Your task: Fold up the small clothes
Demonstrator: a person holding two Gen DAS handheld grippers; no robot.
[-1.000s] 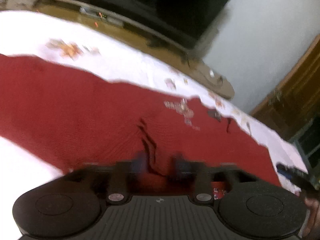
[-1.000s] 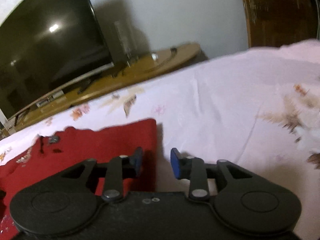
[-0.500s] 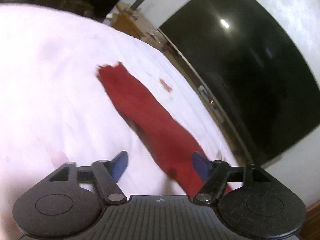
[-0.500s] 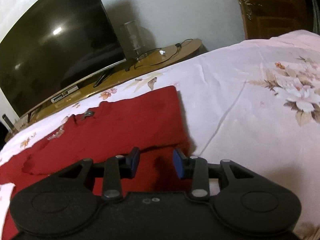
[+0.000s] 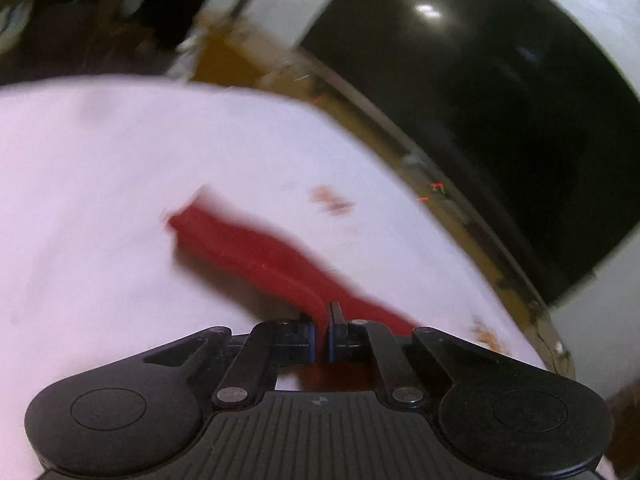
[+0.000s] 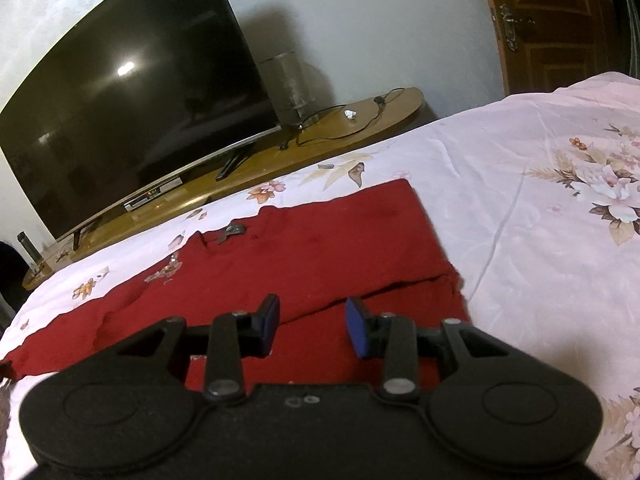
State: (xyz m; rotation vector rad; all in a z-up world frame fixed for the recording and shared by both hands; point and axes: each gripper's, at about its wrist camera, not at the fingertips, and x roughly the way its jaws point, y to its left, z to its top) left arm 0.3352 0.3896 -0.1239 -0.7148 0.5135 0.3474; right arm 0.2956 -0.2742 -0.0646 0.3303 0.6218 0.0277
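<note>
Where the bed (image 6: 520, 208) fills the lower part of both wrist views, its pale pink sheet printed with flowers carries the task's thing, a dark red garment (image 6: 320, 248). In the right wrist view the garment lies spread across the sheet, one straight edge toward the far side of the bed and a folded layer making a dark crease just ahead of the tool. Beyond the bed a large dark television (image 6: 132, 112) stands on a long wooden stand (image 6: 352, 128), with a clear glass cylinder (image 6: 290, 80) beside it, a black cable trailing over the wood, and a brown wooden door (image 6: 560, 24) at the far right.

In the blurred left wrist view a narrow strip of the same red cloth, probably a sleeve, runs from mid-sheet back to the tool. The left gripper (image 5: 321, 338) has just been closing its jaws, and they are now clenched on the near end of that strip, the red cloth pinched between the blue pads.

The right gripper (image 6: 312, 328) hangs over the garment near its crease with its jaws partly apart; its blue pads (image 6: 357, 330) press on nothing, and the cloth lies below them, free of the grip.
</note>
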